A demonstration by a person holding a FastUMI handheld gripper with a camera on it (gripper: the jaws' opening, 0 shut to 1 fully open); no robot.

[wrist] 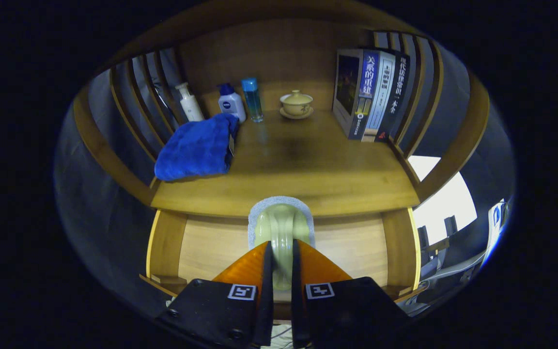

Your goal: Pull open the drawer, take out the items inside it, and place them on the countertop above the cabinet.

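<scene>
My jaws [279, 264] are clamped on a pale green sponge [281, 228], held over the open drawer [211, 247]. Likely light, soft, squashy; gripped mid-body. Counter [308, 165] lies at 12 o'clock.

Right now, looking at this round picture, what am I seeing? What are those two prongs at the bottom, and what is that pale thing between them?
The camera rides on a hand-held gripping tool and looks forward along its two fingers. A person carries it; there is no robot arm. The fingers are pressed on a pale green object with a grey sponge-like base, held above the open drawer; I cannot tell exactly what it is. Beyond lies the wooden countertop. On it are a folded blue towel, a white pump bottle, a white bottle with a blue cap, a clear blue bottle, a lidded tea bowl on a saucer and some upright books.
</scene>
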